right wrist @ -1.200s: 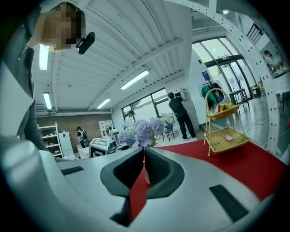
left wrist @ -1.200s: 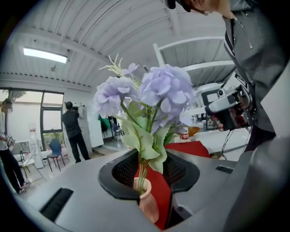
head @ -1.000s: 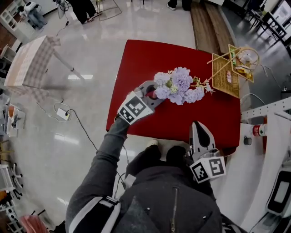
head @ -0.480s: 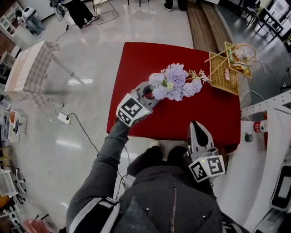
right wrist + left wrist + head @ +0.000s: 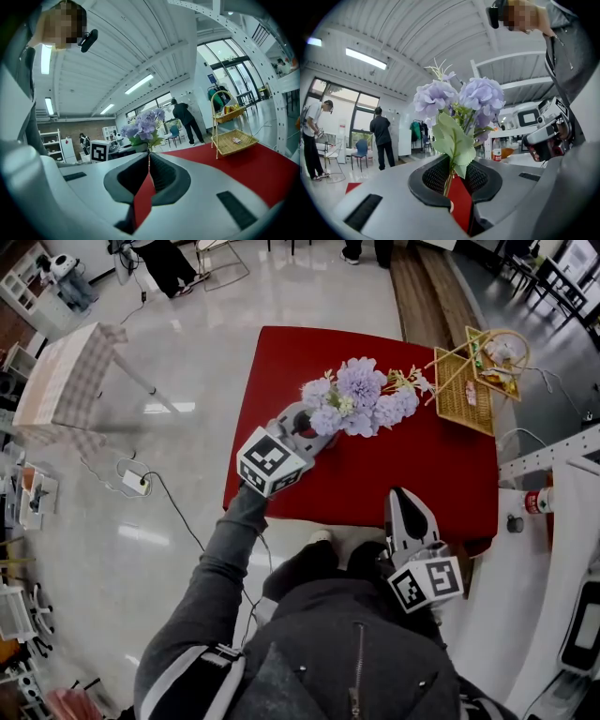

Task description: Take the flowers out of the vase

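Clamping the flowers by the stem, left hand-held gripper has blooms just beyond its tips over the table; right hand-held gripper is closed, empty, well apart. Risk: thin stem pinched at jaw tips, so top-heavy heads could swivel or slip out.
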`<action>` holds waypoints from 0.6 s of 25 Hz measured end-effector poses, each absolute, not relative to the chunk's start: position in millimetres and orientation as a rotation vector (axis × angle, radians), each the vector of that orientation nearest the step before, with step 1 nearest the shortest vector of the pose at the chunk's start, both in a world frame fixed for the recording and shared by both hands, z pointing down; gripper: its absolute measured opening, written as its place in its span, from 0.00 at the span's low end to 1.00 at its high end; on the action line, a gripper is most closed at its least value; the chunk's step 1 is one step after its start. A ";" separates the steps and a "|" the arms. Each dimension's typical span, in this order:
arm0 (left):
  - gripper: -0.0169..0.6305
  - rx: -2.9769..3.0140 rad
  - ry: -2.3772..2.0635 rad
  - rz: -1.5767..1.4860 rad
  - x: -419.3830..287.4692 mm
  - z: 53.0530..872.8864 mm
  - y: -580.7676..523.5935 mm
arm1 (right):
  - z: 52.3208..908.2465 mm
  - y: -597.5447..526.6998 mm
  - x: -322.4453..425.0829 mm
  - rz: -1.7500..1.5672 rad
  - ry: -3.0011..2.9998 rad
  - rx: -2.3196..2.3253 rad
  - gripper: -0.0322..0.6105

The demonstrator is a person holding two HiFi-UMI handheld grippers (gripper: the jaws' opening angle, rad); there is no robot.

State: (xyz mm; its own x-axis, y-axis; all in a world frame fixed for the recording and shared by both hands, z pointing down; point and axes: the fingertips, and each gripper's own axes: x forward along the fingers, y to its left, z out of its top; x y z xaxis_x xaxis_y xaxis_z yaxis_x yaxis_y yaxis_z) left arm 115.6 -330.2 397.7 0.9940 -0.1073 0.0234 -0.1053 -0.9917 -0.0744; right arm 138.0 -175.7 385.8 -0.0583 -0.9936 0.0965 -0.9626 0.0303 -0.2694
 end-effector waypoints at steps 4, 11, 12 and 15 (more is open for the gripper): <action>0.12 -3.109 0.167 0.023 111.1 381.1 -335.0 | 383.8 -174.9 137.5 -0.407 2.155 -2.058 0.07; 0.12 -3.099 0.164 0.098 106.1 351.4 -339.5 | 384.1 -176.9 136.2 -0.411 2.169 -2.048 0.07; 0.12 -3.102 0.159 0.116 105.5 346.1 -339.6 | 383.9 -177.6 135.9 -0.412 2.170 -2.045 0.07; 0.12 -3.121 0.132 0.186 102.7 328.0 -338.3 | 383.5 -179.6 134.9 -0.410 2.175 -2.035 0.07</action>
